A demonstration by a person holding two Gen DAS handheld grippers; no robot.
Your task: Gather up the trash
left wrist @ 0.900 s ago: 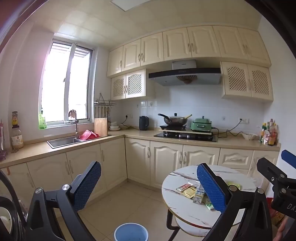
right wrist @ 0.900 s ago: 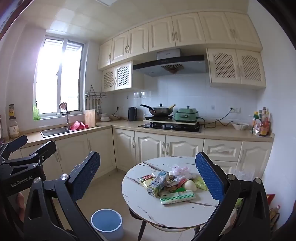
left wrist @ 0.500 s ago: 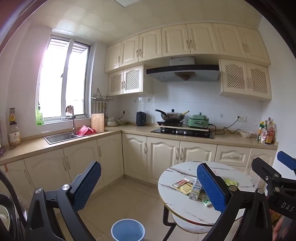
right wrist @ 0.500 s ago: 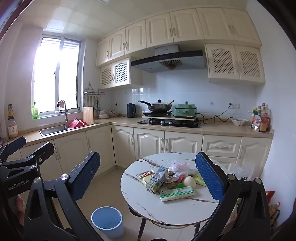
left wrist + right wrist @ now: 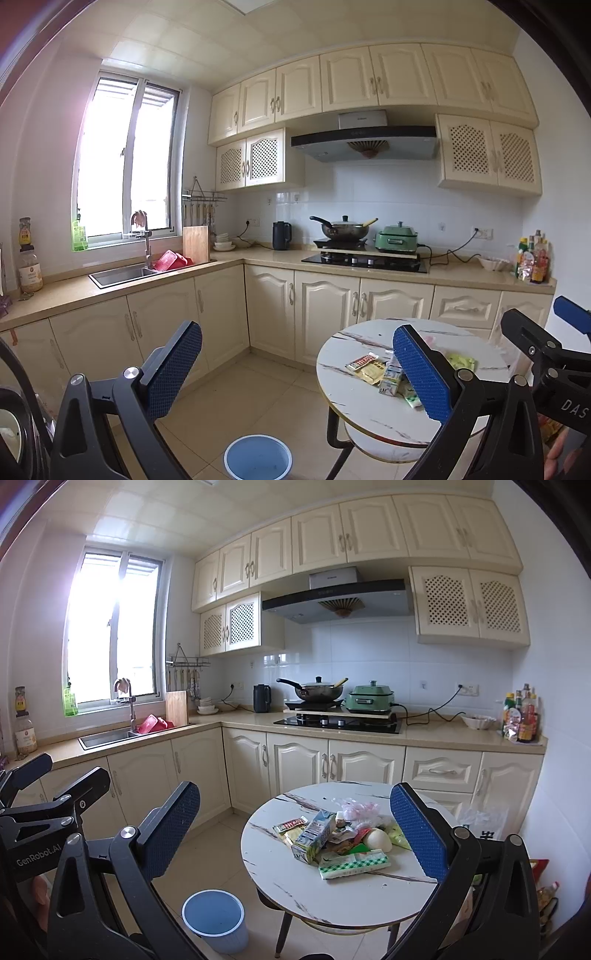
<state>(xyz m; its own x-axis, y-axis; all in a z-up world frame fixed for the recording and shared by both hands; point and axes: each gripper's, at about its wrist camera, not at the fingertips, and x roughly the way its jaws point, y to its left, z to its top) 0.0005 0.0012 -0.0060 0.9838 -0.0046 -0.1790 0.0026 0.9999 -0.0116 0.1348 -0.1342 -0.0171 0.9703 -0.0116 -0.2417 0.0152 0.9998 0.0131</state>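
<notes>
A pile of trash point(image 5: 340, 838) lies on a round white marble-look table point(image 5: 295, 882): a milk carton point(image 5: 314, 836), a green-checked packet point(image 5: 354, 864), a red-and-yellow wrapper point(image 5: 291, 826), a pale round item point(image 5: 377, 839) and crumpled plastic point(image 5: 360, 808). The pile also shows in the left wrist view point(image 5: 384, 373). A blue waste bin point(image 5: 215, 919) stands on the floor left of the table; it shows in the left wrist view point(image 5: 258, 457) too. My left gripper point(image 5: 295, 373) and my right gripper point(image 5: 295, 849) are both open, empty, held in the air short of the table.
L-shaped counter with cream cabinets point(image 5: 295, 764) runs behind the table. It carries a sink point(image 5: 107, 736), a hob with a wok point(image 5: 314, 690), a green cooker point(image 5: 369, 698), a kettle point(image 5: 261, 698) and bottles point(image 5: 521, 716). A plastic bag point(image 5: 480, 823) sits right of the table.
Both cameras have tilted slightly upward and eased toward the table; the scene sits lower in both views. Both grippers stay open and empty.
</notes>
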